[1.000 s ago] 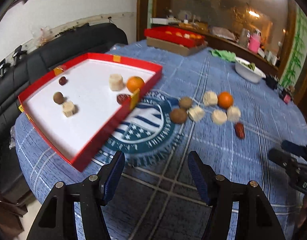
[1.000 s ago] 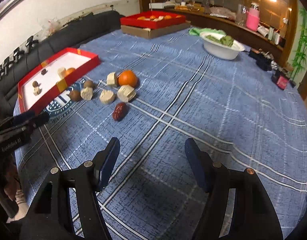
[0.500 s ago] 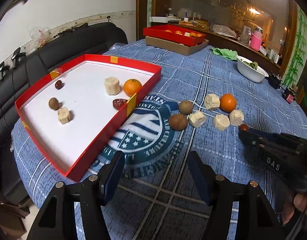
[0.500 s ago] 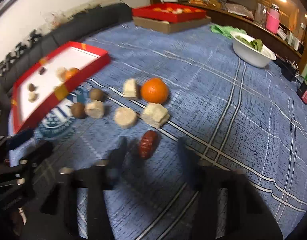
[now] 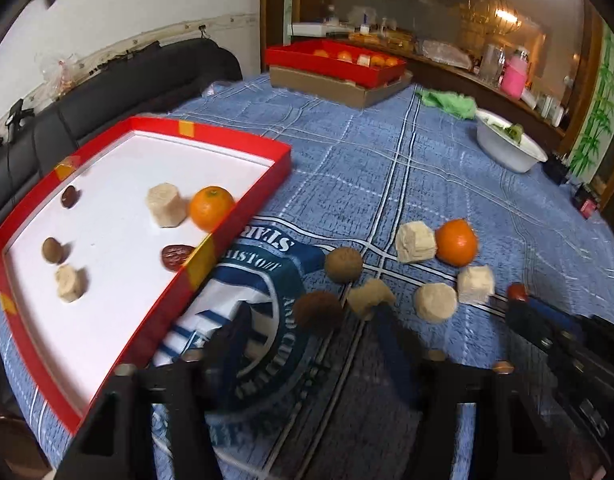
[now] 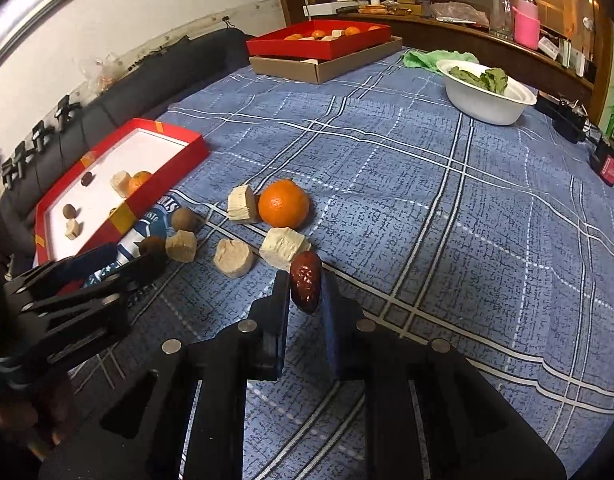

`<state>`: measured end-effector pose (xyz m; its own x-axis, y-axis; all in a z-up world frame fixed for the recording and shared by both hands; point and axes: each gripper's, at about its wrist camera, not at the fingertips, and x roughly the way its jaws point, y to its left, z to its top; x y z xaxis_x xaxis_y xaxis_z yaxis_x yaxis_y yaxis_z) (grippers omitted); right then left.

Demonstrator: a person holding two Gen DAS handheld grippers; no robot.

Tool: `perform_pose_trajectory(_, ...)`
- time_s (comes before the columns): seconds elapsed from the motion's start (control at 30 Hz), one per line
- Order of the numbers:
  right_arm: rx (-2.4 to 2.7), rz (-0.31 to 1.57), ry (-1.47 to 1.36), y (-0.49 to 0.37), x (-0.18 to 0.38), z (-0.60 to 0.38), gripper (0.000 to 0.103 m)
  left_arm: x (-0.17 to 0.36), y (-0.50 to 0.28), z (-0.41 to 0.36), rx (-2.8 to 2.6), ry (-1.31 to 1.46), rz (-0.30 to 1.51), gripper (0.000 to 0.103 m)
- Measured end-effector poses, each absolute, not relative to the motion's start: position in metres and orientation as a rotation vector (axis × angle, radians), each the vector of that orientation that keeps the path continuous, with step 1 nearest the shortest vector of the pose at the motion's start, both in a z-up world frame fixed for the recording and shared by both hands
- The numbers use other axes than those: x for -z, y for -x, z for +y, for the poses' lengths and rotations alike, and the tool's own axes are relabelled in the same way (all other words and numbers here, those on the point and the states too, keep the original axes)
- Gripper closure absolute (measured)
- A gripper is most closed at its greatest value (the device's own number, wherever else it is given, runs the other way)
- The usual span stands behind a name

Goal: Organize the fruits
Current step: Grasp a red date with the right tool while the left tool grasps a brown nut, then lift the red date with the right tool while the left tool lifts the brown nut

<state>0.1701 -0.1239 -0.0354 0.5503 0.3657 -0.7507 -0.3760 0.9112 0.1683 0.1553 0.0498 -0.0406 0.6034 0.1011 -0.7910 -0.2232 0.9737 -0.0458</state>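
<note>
A red tray [image 5: 243, 216] with a white floor lies at the left and holds an orange [image 5: 211, 208], pale chunks, brown round fruits and a red date. On the blue cloth lie an orange [image 6: 283, 204], several pale chunks [image 6: 285, 247] and two brown round fruits [image 5: 343, 265]. My right gripper [image 6: 305, 292] is shut on a dark red date [image 6: 305, 281]. My left gripper [image 5: 313, 326] is open, its fingers on either side of the near brown fruit [image 5: 317, 312]; it also shows in the right wrist view [image 6: 119, 258].
A second red tray of fruit on a cardboard box [image 6: 327, 50] stands at the far side. A white bowl of green leaves [image 6: 489, 94] and a green cloth [image 6: 431, 60] sit at the back right. A black sofa [image 5: 119, 92] runs behind the table.
My right gripper moved forward and closed on the red date. My left gripper advanced toward the brown fruits, staying open.
</note>
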Motion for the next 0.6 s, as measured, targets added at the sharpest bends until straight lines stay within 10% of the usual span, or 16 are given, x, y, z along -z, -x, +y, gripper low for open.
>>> perform_pose_trajectory(0.6, -0.458, 0.820, 0.008, -0.161, 0.022, -0.125, 0.088, 0.027, -0.101, 0.012, -0.054, 0.122, 0.797, 0.077)
